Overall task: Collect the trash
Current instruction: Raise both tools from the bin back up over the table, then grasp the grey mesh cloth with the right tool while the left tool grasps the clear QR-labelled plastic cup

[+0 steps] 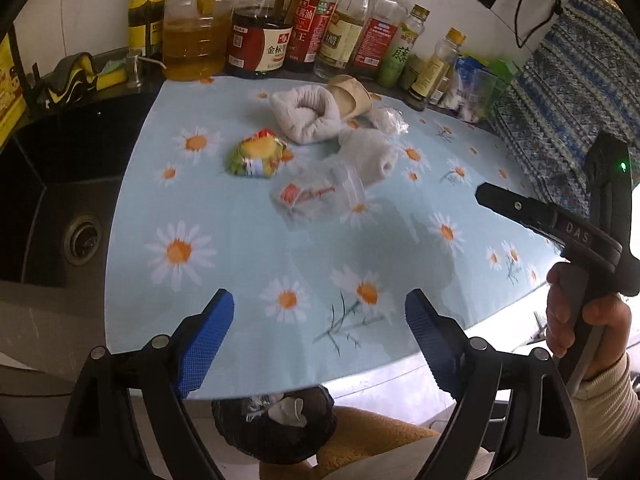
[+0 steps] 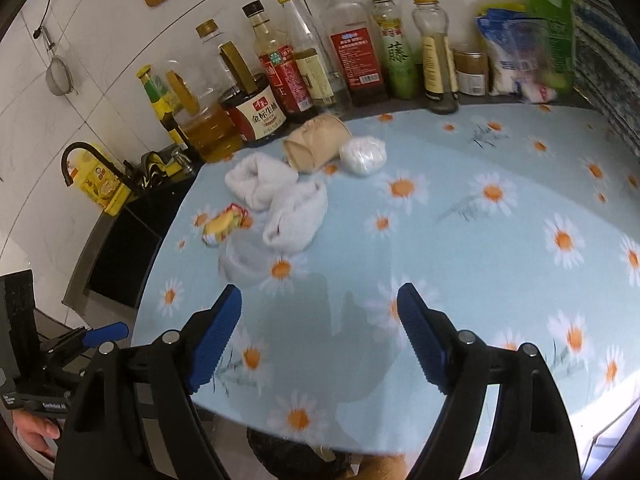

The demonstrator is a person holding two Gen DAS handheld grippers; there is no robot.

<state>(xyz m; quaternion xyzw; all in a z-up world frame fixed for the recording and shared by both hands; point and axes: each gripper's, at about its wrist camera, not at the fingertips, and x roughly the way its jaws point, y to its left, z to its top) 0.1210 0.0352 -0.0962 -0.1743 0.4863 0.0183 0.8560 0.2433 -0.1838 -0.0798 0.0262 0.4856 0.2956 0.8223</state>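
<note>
A daisy-print tabletop (image 1: 248, 240) runs to a wall of bottles. Some trash already sits in the black-lined bin (image 1: 276, 420) below its near edge; a snack wrapper (image 1: 256, 156), clear bag (image 1: 316, 196), tissues and paper cup (image 1: 350, 94) remain. The left hand-held gripper (image 1: 320, 320) and right hand-held gripper (image 2: 320, 320) both gape empty.

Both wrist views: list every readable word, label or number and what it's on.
"金标生抽": red-and-white label of the dark soy sauce jug.
"藤": green-label bottle.
"DAS": side of the right gripper, seen from the left wrist view.
All other bottle labels, the snack wrapper, the clear wrapper and the yellow box: too small or blurred.
</note>
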